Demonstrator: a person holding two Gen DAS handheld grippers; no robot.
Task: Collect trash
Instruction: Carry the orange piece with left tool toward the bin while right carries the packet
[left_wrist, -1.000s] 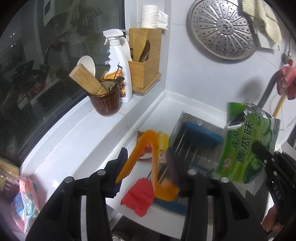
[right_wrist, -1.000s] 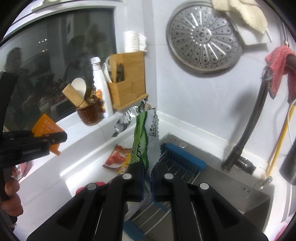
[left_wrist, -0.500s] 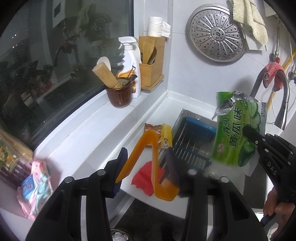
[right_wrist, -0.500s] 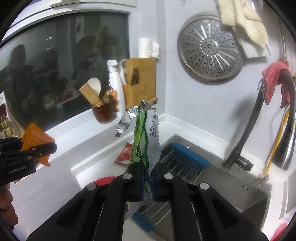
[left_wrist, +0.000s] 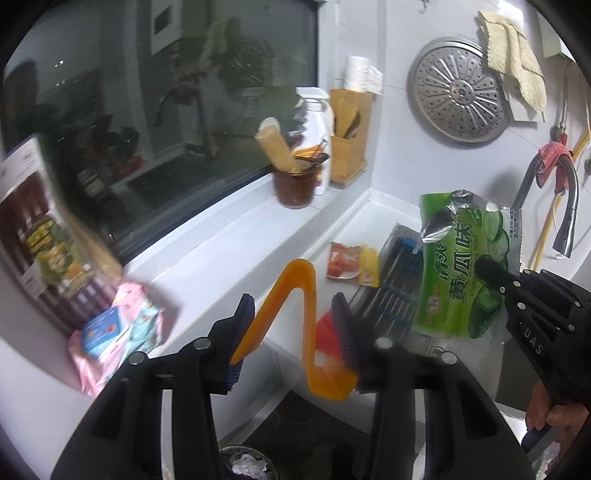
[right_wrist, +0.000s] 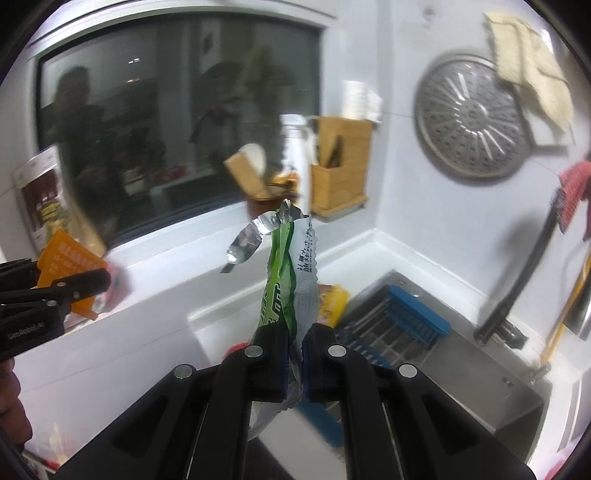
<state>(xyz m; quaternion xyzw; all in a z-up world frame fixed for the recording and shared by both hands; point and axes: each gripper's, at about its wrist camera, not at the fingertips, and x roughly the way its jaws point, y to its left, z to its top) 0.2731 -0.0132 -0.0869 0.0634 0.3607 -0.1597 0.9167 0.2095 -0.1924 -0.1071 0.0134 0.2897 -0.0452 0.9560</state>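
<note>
White counter and a dark window form the backdrop, with a sink rack at the corner. A green wrapper is pinched upright in the clenched right gripper, and a folded orange card is wedged between the pads of the left gripper. Compared with a second ago, both grippers have been drawn back from the counter, and a bin is now seen directly below the left gripper. Dropping both pieces seems near. Left ahead of the grippers are a red scrap and a red-yellow sachet.

Green snack wrapper pinched upright, bent orange card clamped
</note>
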